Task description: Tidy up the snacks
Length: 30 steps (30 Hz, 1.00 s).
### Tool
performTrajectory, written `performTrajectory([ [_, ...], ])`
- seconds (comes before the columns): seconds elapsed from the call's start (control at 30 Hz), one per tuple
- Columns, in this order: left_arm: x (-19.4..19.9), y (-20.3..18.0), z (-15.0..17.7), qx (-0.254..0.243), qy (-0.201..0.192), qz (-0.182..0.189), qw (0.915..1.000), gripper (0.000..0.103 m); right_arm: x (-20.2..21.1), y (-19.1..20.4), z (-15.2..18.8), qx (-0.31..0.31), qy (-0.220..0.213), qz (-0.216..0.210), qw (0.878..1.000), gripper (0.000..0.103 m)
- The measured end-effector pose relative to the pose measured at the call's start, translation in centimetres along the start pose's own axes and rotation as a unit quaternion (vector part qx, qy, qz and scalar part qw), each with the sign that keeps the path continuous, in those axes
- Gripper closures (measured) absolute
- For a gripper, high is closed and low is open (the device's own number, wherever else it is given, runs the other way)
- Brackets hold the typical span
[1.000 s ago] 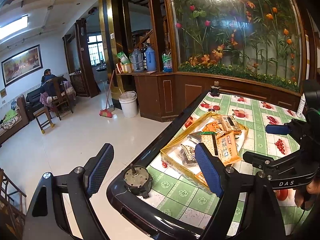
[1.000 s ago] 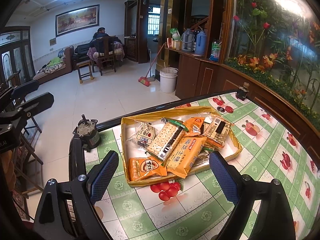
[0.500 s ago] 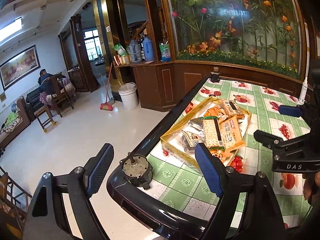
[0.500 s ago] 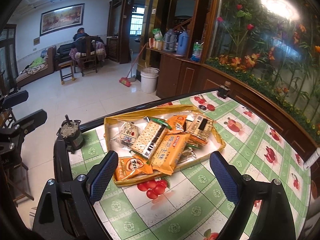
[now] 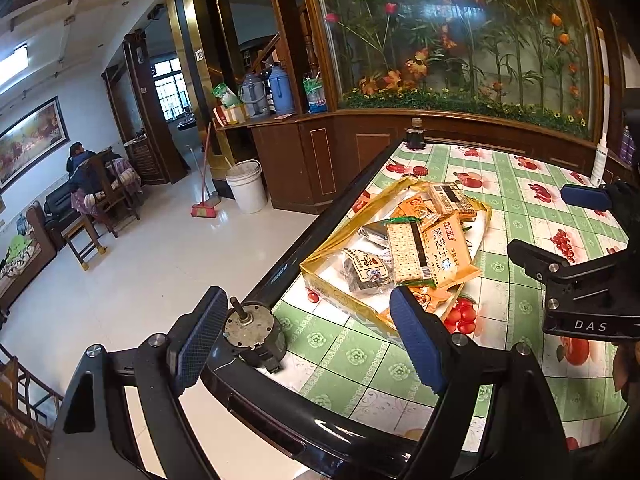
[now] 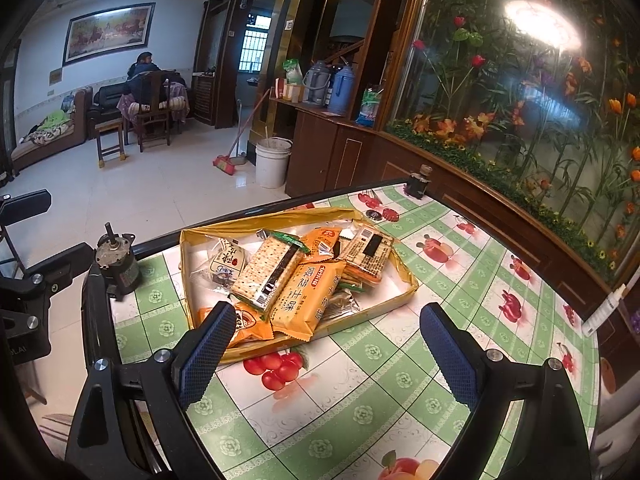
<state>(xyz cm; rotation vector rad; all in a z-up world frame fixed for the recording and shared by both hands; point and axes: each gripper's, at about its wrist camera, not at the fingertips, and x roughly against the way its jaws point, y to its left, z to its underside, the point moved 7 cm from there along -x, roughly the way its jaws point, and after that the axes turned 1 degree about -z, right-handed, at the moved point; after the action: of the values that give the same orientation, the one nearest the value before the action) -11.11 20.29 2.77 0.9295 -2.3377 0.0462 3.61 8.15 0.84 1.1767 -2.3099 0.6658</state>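
A gold tray [image 6: 404,294] [image 5: 320,280] on the table holds several snack packs: an orange biscuit pack [image 6: 306,296] [image 5: 446,250], a clear cracker pack [image 6: 270,270] [image 5: 406,250], a brown cracker pack [image 6: 366,254], a small white pack [image 6: 224,264] and an orange pack at the near edge [image 6: 250,326]. My right gripper [image 6: 326,356] is open and empty, just in front of the tray. My left gripper [image 5: 308,340] is open and empty at the table's corner, left of the tray. The right gripper also shows in the left wrist view [image 5: 576,264].
A small grey motor [image 5: 254,334] [image 6: 118,264] stands on the table's black rim beside my left gripper. A dark bottle [image 6: 418,182] stands at the far corner. A white bottle [image 5: 599,160] stands at the far right. The table [image 6: 360,400] has a green-and-fruit cloth.
Both grippers have moved closer to the tray and a little lower. Nothing was taken hold of; the snacks lie as before.
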Motion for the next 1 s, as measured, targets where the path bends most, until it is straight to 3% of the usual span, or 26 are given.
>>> performTrajectory([
  [0.63, 0.3, 0.2, -0.7, -0.002, -0.013, -0.005, 0.9999, 0.017, -0.5, -1.9, 0.0, -0.057, 0.006, -0.048, 0.997, 0.008],
  [1.0, 0.5, 0.5, -0.7, -0.003, -0.021, -0.014, 0.9997, 0.017, -0.7, -1.9, 0.1, -0.061, 0.008, -0.051, 0.997, 0.008],
])
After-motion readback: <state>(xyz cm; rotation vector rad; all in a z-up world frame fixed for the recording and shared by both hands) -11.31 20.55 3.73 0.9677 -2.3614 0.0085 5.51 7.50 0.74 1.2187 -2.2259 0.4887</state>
